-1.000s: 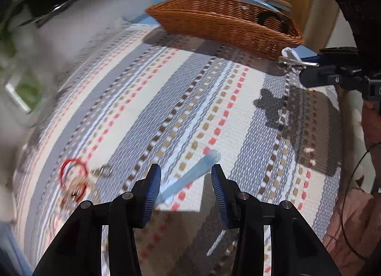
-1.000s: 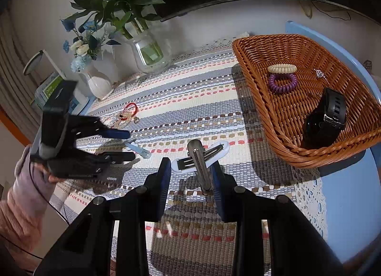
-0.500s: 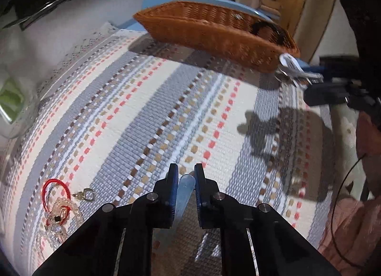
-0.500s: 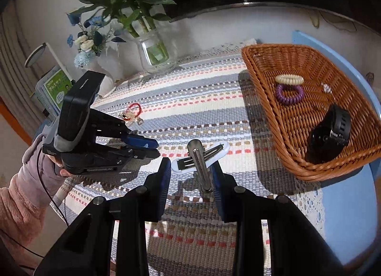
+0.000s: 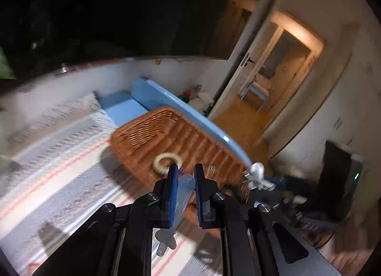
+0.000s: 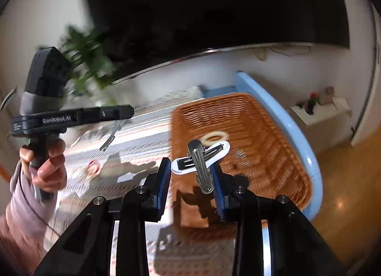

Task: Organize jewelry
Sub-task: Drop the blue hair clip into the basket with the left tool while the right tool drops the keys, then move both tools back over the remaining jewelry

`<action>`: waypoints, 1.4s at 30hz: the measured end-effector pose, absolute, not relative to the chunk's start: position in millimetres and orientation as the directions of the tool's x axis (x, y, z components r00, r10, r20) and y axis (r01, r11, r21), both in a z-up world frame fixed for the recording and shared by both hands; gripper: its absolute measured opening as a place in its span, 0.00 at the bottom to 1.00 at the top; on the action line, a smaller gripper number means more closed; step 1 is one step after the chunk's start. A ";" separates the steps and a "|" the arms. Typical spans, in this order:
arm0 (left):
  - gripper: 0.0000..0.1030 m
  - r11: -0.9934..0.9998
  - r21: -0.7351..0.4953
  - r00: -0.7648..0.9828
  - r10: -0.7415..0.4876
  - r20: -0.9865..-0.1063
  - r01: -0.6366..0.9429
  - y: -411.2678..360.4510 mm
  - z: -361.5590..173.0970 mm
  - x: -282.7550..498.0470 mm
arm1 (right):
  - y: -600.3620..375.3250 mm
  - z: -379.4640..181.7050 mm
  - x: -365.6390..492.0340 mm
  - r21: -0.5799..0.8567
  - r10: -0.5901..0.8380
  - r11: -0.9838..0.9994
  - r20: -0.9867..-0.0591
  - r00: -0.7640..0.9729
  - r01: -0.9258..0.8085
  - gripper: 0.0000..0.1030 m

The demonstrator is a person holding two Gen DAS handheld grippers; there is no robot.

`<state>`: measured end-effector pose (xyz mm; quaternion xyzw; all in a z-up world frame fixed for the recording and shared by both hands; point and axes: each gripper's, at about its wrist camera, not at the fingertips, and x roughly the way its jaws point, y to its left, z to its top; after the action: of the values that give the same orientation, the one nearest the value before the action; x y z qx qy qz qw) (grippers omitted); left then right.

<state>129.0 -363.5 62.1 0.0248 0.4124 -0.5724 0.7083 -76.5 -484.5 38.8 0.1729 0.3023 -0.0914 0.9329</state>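
**pix_watcher:** Starting at the left tool [image 5: 183,178]: its blue pads are clamping a pale blue hair clip [image 5: 181,195], which is hanging down out of the jaws with its tail dangling over the striped cloth [image 5: 59,176]. The right tool [image 6: 191,174] is gripping a silver clip [image 6: 201,168] that's riding across a white hair clip [image 6: 202,157], so both are being carried at once. Neither one is sitting on the table right now.

**tidy_tom:** So which step is this? Looks like transport to me.

**pix_watcher:** Same read here. Both tools are pointing toward the wicker basket [image 5: 166,133] on the right part of the table, next to the blue edge [image 5: 190,111]. A cream hair tie [image 5: 166,161] is already lying inside; something purplish is peeking out just behind the left pad, too hidden to name. Everything's blurry.

**tidy_tom:** Anything left on the cloth?

**pix_watcher:** In the right view there's a small red ring thing [image 6: 93,166] out on the near-left side of the stripes, smeared, so I'm not calling it. The person's hand [image 6: 45,168] is wrapping the left tool's handle.

**tidy_tom:** Next move?

**pix_watcher:** I'm guessing each tool needs to get past the basket rim, dip a bit, then let its jaws part so the clips are dropping inside, not on the rim.
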 end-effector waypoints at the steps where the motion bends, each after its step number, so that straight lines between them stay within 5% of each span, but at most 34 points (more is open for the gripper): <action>1: 0.13 0.348 -0.450 -0.002 -0.789 -0.614 0.823 -375.5 57.5 132.9 | -497.0 35.7 -67.2 0.278 -0.072 0.913 -0.612 0.788 0.299 0.36; 10: 0.13 0.345 -0.558 -0.095 -0.784 -0.613 0.755 -448.7 -3.5 137.6 | -554.9 -6.1 -26.4 0.295 -0.107 0.827 -0.754 0.648 0.479 0.36; 17: 0.14 0.270 -0.604 -0.198 -0.780 -0.594 0.750 -462.9 -17.2 119.5 | -559.2 -7.6 -54.7 0.300 -0.122 0.814 -0.749 0.651 0.498 0.36; 20: 0.28 0.196 -0.660 -0.255 -0.813 -0.523 0.726 -451.4 -9.6 116.0 | -558.0 -1.9 -65.3 0.317 -0.118 0.812 -0.733 0.670 0.490 0.43; 23: 0.50 0.197 -0.633 -0.194 -0.847 -0.494 0.748 -429.0 9.9 110.7 | -553.7 8.4 -78.8 0.333 -0.122 0.814 -0.704 0.700 0.476 0.45; 32: 0.51 0.304 -0.449 -0.009 -0.820 -0.572 0.840 -349.3 47.1 74.4 | -515.3 39.6 -101.0 0.367 -0.088 0.837 -0.640 0.763 0.405 0.45; 42: 0.51 0.568 -0.304 0.351 -0.763 -0.543 0.765 -141.7 70.1 83.0 | -405.9 54.0 -70.5 0.344 0.073 0.920 -0.622 0.780 0.189 0.46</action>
<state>83.0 -141.7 70.1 0.0011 0.3295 -0.4646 0.8219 -70.5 -405.9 54.0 0.1978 0.3305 -0.0314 0.9223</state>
